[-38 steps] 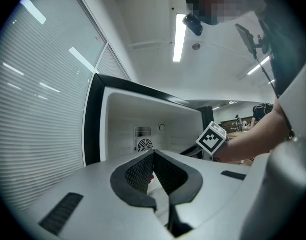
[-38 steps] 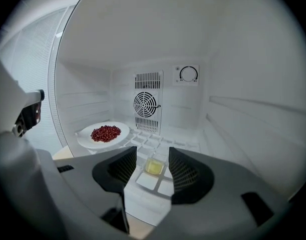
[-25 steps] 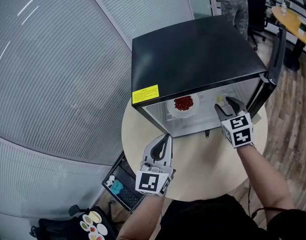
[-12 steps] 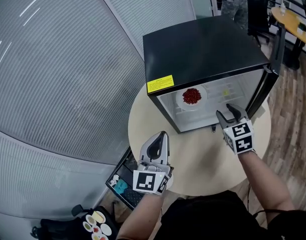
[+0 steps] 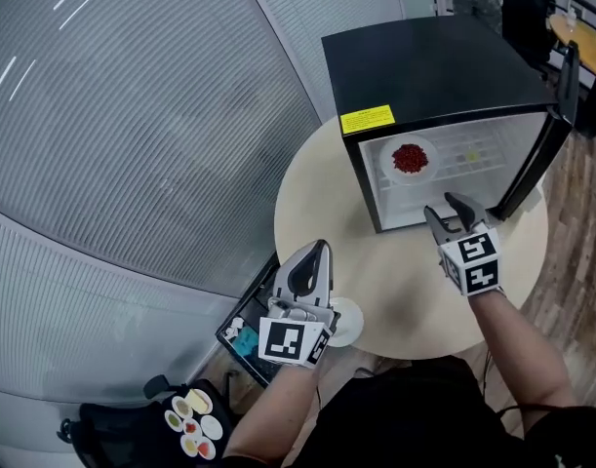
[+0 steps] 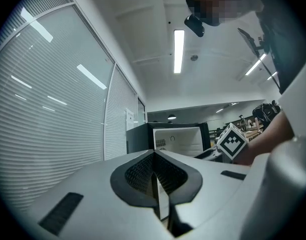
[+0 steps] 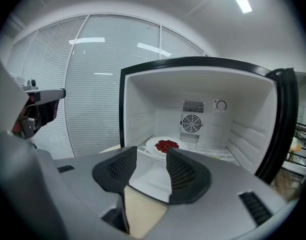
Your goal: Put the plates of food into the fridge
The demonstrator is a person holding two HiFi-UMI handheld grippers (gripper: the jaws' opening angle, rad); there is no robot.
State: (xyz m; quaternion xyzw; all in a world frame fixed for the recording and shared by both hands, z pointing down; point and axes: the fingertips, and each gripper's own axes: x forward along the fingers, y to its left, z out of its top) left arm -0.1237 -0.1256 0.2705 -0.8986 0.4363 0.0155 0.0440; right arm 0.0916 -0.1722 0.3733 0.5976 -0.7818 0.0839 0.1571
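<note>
The black mini fridge (image 5: 429, 66) stands open on the round beige table (image 5: 312, 198). Inside it, on the left of the shelf, lies a white plate of red food (image 5: 411, 159) (image 7: 166, 145). My right gripper (image 5: 447, 209) (image 7: 151, 156) hovers over the table just in front of the fridge opening. It is open with nothing between its fingers. My left gripper (image 5: 317, 252) (image 6: 155, 169) is at the table's near edge, shut and empty, and points level towards the fridge (image 6: 175, 139).
The fridge door (image 5: 568, 76) (image 7: 283, 124) stands open at the right. A white disc (image 5: 348, 322) shows at the table's near edge. Several small plates of food (image 5: 190, 425) sit on a dark bag on the floor at lower left. A blind-covered glass wall fills the left.
Both grippers have drawn back from the fridge towards me. The right one has left the fridge opening and is now over the table. The plate of red food stays inside.
</note>
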